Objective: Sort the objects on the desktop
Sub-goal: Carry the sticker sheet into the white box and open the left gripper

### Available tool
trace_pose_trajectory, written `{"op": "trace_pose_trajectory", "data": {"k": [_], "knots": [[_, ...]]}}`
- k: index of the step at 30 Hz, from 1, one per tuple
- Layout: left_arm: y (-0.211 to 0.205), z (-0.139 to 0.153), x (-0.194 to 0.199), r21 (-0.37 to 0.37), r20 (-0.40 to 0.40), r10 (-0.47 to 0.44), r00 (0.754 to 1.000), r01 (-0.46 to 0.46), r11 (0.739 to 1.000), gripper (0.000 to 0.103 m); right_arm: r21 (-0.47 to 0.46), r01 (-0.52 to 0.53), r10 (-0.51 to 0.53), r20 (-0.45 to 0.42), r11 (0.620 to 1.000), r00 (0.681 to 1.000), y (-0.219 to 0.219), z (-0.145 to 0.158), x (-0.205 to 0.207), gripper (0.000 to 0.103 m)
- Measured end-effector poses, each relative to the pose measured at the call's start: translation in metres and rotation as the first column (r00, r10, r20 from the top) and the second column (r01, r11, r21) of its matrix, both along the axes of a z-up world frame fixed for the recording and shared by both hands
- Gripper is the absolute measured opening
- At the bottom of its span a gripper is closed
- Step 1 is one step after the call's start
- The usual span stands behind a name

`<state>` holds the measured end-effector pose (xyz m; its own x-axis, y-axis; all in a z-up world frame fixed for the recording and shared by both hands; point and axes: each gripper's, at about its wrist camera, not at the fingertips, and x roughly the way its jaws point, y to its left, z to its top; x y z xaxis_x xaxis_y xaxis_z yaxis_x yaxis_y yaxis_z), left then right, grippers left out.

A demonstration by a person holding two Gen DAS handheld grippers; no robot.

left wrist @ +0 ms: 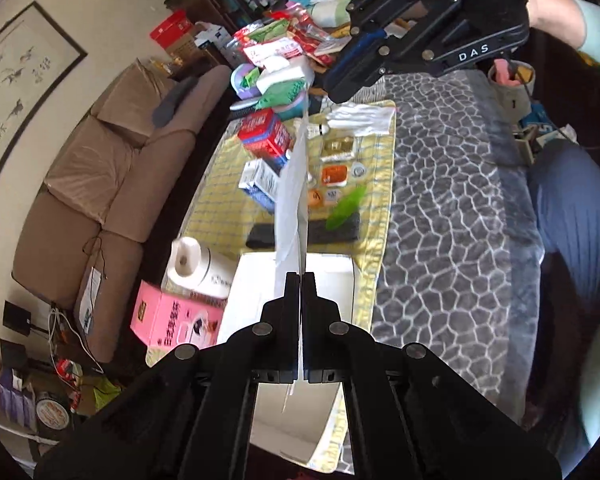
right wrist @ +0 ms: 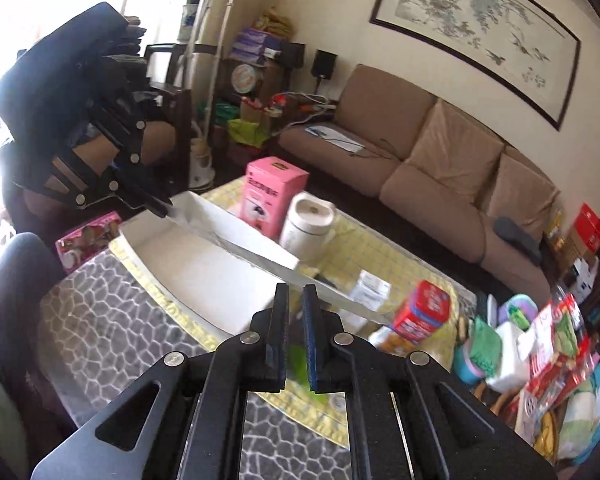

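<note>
A white sheet of paper (left wrist: pixel 294 196) hangs pinched between the pressed-together fingers of the left gripper (left wrist: pixel 301 280), held above a coffee table spread with a yellow checked cloth (left wrist: pixel 216 204). Seen from the right wrist, the same sheet (right wrist: pixel 260 258) stretches from the left gripper (right wrist: pixel 162 210) across an open white box (right wrist: pixel 188 276) towards the right gripper (right wrist: pixel 295 294). The right gripper's fingers stand nearly closed, a narrow gap between them with green showing behind it; whether they nip the edge of the paper cannot be told.

The white box (left wrist: pixel 328 276) sits at the near end of the yellow cloth. Just beside the box stand a pink carton (left wrist: pixel 172 316) and a white canister (left wrist: pixel 198 268). Further along the cloth from the box lie a black case (left wrist: pixel 332 230), a green leaf-shaped piece (left wrist: pixel 346 208), a red carton (left wrist: pixel 264 136) and a blue and white carton (left wrist: pixel 260 184). Past the cloth's far end, packets and tubs are heaped. A brown sofa (left wrist: pixel 112 184) runs along the wall beyond the table.
</note>
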<state>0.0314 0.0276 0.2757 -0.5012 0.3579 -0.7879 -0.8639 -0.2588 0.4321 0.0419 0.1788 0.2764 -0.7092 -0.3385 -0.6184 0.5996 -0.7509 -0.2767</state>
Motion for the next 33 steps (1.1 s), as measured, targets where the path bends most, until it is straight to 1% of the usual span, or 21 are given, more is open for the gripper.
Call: {"op": "trace_pose_trajectory", "data": {"k": [2,3,6,9,11,14,17,20,21,23,25,27,29,30,31,32,33], "knots": [[-0.026,-0.007,0.000,0.002,0.019,0.037,0.999,-0.037,0.999,0.001,0.023,-0.036,0.035,0.019,0.999,0.999,-0.030,-0.007,-0.011,0.006],[-0.038,-0.011,-0.004,0.007,0.044,0.060,0.997,-0.061,0.998,0.001,0.027,-0.049,0.048,0.040,0.998,0.998,-0.044,-0.012,-0.020,0.006],[-0.067,-0.028,-0.020,0.021,0.084,0.114,0.990,-0.116,0.993,0.001,0.044,-0.064,0.060,0.088,0.997,0.994,-0.082,-0.035,-0.048,0.005],[-0.082,-0.055,-0.054,0.020,0.119,0.181,0.976,-0.184,0.983,0.001,0.048,-0.050,0.043,0.123,0.998,0.991,-0.109,-0.059,-0.077,0.005],[-0.090,-0.075,-0.079,0.017,0.152,0.227,0.962,-0.232,0.973,0.001,0.036,-0.016,0.011,0.134,0.999,0.991,-0.118,-0.070,-0.097,0.005],[-0.100,-0.107,-0.116,0.003,0.151,0.293,0.944,-0.297,0.955,0.001,0.009,0.058,-0.059,0.169,0.998,0.984,-0.113,-0.083,-0.127,0.006],[-0.108,-0.133,-0.154,0.006,0.179,0.359,0.916,-0.366,0.931,0.001,-0.033,0.107,-0.098,0.194,0.994,0.976,-0.098,-0.091,-0.146,0.006],[-0.106,-0.155,-0.177,-0.013,0.159,0.382,0.910,-0.385,0.923,0.002,-0.066,0.151,-0.134,0.211,0.986,0.968,-0.078,-0.097,-0.156,0.007],[-0.105,-0.161,-0.183,-0.012,0.153,0.390,0.908,-0.393,0.919,0.003,-0.076,0.163,-0.143,0.217,0.984,0.966,-0.072,-0.099,-0.158,0.009],[-0.102,-0.169,-0.192,-0.002,0.166,0.395,0.904,-0.400,0.917,0.005,-0.087,0.181,-0.158,0.223,0.980,0.962,-0.061,-0.102,-0.160,0.011],[-0.098,-0.176,-0.199,-0.008,0.185,0.394,0.900,-0.399,0.917,0.006,-0.098,0.195,-0.168,0.234,0.976,0.958,-0.053,-0.106,-0.160,0.014],[-0.093,-0.185,-0.201,-0.033,0.167,0.399,0.902,-0.399,0.916,0.006,-0.115,0.202,-0.170,0.244,0.973,0.955,-0.048,-0.108,-0.158,0.016],[-0.091,-0.190,-0.203,-0.037,0.170,0.401,0.900,-0.401,0.915,0.007,-0.128,0.200,-0.164,0.243,0.971,0.956,-0.045,-0.110,-0.154,0.019],[-0.090,-0.190,-0.203,-0.035,0.162,0.409,0.898,-0.409,0.912,0.011,-0.130,0.198,-0.162,0.244,0.971,0.956,-0.044,-0.110,-0.151,0.021],[-0.090,-0.190,-0.203,-0.031,0.149,0.417,0.896,-0.418,0.908,0.017,-0.132,0.197,-0.160,0.245,0.972,0.956,-0.045,-0.111,-0.149,0.024],[-0.090,-0.188,-0.202,-0.021,0.130,0.429,0.894,-0.430,0.903,0.022,-0.136,0.196,-0.158,0.249,0.971,0.955,-0.045,-0.112,-0.147,0.026],[-0.090,-0.184,-0.201,-0.004,0.112,0.436,0.893,-0.438,0.899,0.034,-0.142,0.195,-0.154,0.255,0.970,0.954,-0.044,-0.113,-0.145,0.029]]}}
